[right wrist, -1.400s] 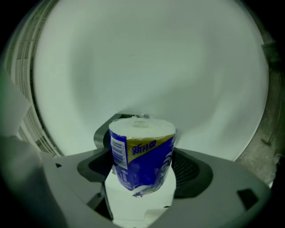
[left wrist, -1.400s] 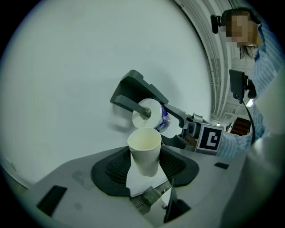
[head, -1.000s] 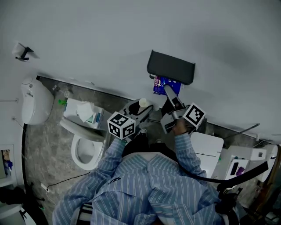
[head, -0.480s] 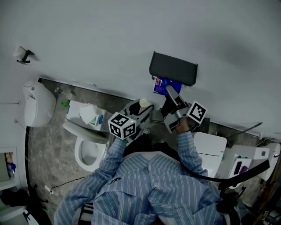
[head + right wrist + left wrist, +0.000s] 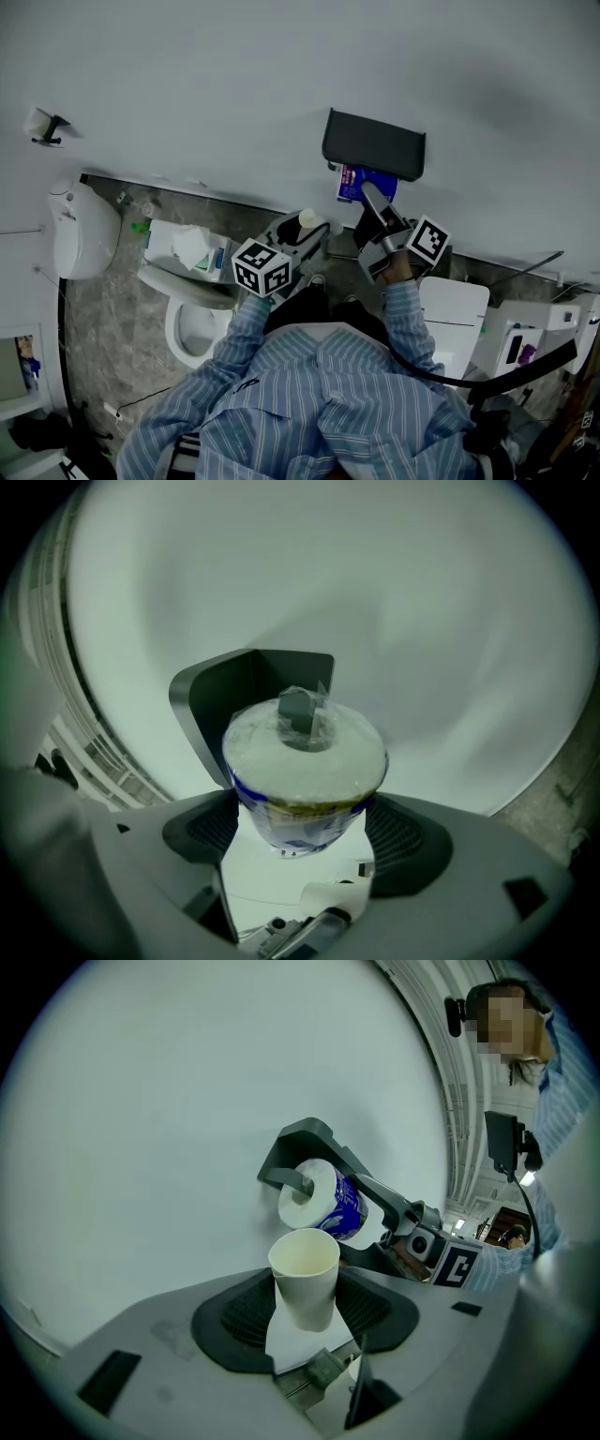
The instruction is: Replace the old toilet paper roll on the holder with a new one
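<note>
Scarcely anything had shifted since a second earlier. Right gripper (image 5: 302, 834) pinched the blue-wrapped white toilet paper roll (image 5: 305, 761) between its pads, at 12 o'clock, threaded on the dark grey hooded holder (image 5: 234, 691). Left gripper (image 5: 305, 1316), at its 9 o'clock, clamped an off-white cardboard tube (image 5: 305, 1279).

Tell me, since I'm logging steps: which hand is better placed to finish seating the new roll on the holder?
Right. The right tongs grip the wrapped roll, already threaded on the peg of the holder. The left tongs hold the empty tube, away from it.
</note>
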Tool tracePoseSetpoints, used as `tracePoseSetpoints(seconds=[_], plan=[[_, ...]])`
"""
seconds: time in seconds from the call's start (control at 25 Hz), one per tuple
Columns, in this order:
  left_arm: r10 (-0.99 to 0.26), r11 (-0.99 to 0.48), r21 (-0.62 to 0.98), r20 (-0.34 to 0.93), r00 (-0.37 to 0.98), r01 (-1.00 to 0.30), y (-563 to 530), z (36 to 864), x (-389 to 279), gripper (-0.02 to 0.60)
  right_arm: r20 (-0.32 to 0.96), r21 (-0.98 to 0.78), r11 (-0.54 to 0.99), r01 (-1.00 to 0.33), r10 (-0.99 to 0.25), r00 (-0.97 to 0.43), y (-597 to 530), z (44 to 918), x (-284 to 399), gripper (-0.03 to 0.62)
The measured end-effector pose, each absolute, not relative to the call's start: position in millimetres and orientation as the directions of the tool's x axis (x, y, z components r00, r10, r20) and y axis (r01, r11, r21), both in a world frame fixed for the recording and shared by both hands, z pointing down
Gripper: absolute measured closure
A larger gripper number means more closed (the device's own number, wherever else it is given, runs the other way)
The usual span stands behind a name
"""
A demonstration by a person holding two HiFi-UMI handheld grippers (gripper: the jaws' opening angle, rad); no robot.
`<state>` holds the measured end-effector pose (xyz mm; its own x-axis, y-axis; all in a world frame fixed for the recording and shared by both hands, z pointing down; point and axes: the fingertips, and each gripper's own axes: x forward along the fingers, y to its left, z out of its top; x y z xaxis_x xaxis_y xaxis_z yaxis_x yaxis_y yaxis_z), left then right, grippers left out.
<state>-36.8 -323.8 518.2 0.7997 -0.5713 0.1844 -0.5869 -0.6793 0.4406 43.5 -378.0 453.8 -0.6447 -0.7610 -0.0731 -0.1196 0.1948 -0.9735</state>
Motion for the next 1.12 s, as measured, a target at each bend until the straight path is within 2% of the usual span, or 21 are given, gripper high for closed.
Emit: tracePoseSetpoints(seconds=[0.84, 1.12], plan=[[-0.517, -0.696, 0.475, 0.188, 0.835, -0.538, -293.0, 533.9, -35.7, 0.383, -0.031, -0.939, 0.23, -0.256, -0.797, -0.603, -328.3, 451.8, 64.6, 0.184], [-0.527, -0.7, 0.462, 0.182, 0.83, -0.545, -269.1, 523.2, -17.3, 0.383, 0.113, -0.861, 0.233, -0.453, -0.779, -0.616, -288.6, 471.3, 83.2, 0.184]])
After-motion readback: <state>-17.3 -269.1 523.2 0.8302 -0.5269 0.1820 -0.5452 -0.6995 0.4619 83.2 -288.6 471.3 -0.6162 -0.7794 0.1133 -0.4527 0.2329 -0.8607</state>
